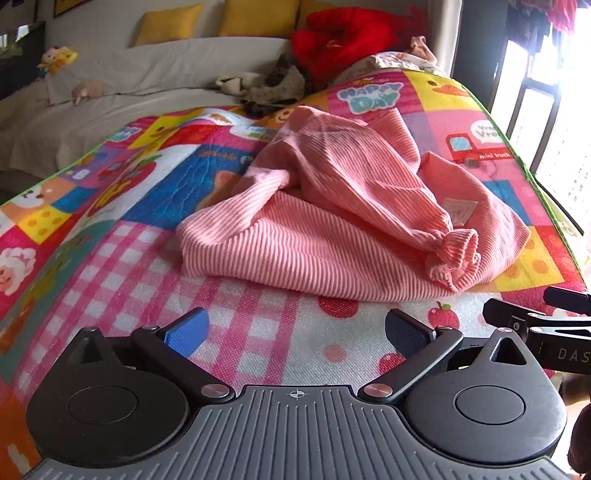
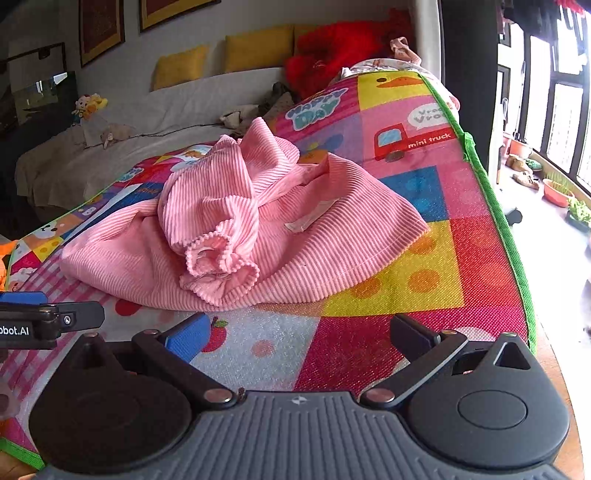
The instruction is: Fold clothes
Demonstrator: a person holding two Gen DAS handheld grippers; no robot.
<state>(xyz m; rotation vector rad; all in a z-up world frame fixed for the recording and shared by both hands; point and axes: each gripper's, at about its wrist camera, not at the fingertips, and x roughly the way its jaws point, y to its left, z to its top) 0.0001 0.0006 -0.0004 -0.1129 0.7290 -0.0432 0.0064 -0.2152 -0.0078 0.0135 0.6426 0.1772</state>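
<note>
Sweater (image 1: 332,221) crumpled on mat (image 1: 258,332) | left hand-held gripper (image 1: 295,332) open | right hand-held gripper (image 2: 299,332) open

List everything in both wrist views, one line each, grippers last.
pink ribbed garment: 1, pink, crumpled on the mat, unfolded
play mat: 1, multicolour cartoon print, under the garment
cushions: at least 2, yellow, along the sofa back
sofa cover: 1, off-white, behind the mat
red plush pile: 1, red, far end of sofa
soft toys: 2, yellow and beige, on the sofa
left gripper: open, empty, short of the garment
right gripper: open, empty
</note>
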